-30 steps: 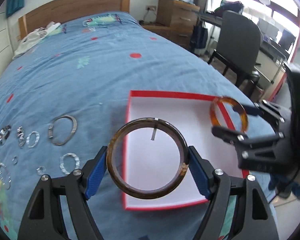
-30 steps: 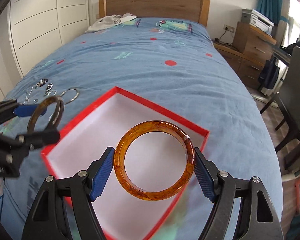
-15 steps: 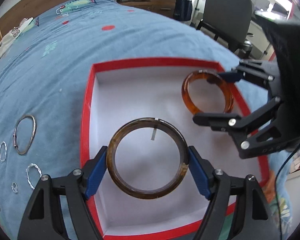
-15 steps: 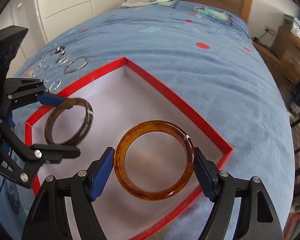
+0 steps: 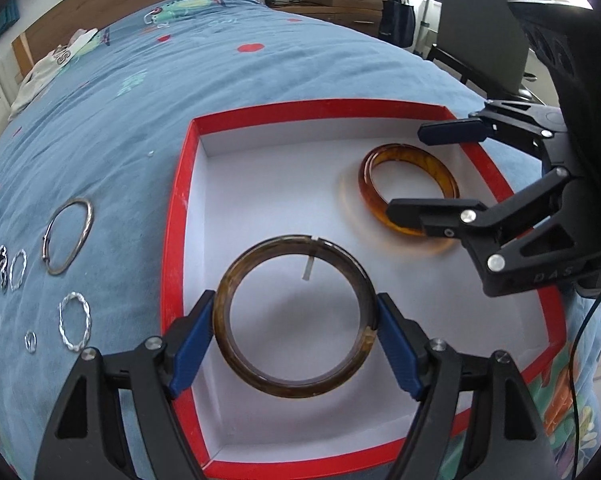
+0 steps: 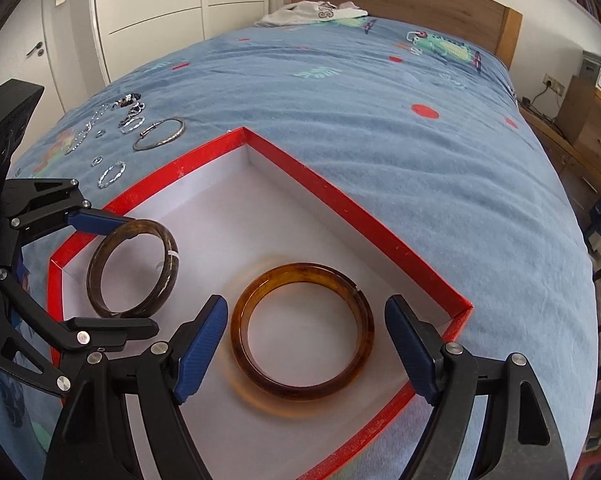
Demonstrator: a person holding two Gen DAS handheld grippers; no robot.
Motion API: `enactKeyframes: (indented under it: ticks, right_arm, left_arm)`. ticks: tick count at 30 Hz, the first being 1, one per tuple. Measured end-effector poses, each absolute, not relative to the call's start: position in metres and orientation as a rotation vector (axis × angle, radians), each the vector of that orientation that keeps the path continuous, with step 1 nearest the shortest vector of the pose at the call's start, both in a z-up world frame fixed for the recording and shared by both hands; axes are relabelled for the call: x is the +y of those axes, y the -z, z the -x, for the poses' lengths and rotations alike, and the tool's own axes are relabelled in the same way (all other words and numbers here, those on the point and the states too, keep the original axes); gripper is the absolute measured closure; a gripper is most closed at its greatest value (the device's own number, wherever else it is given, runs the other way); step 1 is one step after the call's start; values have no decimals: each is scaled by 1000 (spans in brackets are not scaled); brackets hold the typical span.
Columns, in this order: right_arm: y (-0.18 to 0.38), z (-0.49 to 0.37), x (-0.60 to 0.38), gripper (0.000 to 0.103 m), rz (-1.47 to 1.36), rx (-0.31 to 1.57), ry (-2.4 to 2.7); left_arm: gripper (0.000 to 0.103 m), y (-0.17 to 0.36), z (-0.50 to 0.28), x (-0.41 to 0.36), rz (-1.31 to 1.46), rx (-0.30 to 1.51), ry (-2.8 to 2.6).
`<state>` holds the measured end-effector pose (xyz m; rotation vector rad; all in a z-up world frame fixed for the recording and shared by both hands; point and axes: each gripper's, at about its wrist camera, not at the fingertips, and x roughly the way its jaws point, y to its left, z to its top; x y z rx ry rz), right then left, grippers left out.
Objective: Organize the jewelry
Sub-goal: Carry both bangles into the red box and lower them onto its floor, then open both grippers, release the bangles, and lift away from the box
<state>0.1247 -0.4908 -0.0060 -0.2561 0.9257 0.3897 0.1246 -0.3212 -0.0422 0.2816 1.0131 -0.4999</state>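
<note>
Seen from the left wrist camera, the left gripper (image 5: pixel 294 330) pinches a dark brown bangle (image 5: pixel 294 316) between its two blue pads, one pad pressed against each side of the ring. The bangle hangs over the white floor of a shallow red-rimmed box (image 5: pixel 171 240) that sits on a blue bedspread (image 5: pixel 260 68). Farther right in the same box, an amber bangle (image 5: pixel 410 188) lies between the spread fingers of the right gripper (image 5: pixel 428 172), touching neither blue pad clearly. Left of the box, a large silver bangle (image 5: pixel 67 236) and several smaller silver rings (image 5: pixel 74 326) lie scattered on the bedspread.

From the right wrist camera, the right gripper (image 6: pixel 304 344) is spread wide, with clear gaps between its blue pads and the amber bangle (image 6: pixel 302 332). That bangle rests on the box floor, slightly blurred at its edges. To the left, the left gripper (image 6: pixel 116 272) grips the dark brown bangle (image 6: pixel 132 268) above the box's near corner. Beyond the red rim (image 6: pixel 340 212), the silver bangle (image 6: pixel 159 134) and small rings (image 6: pixel 111 174) lie on the bedspread (image 6: pixel 380 92).
</note>
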Motion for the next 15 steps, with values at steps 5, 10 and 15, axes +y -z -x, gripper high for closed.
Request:
enactKeyframes:
  ticks: [5, 10, 15]
  right_arm:
    - [5, -134, -486, 23, 272, 921, -426]
    - [6, -141, -482, 23, 288, 923, -458]
    - [1, -135, -483, 23, 293, 926, -466]
  left_arm:
    - [28, 44, -118, -315, -240, 1018, 430]
    - [27, 46, -112, -318, -240, 1019, 354]
    - [27, 44, -107, -321, -269, 1008, 361]
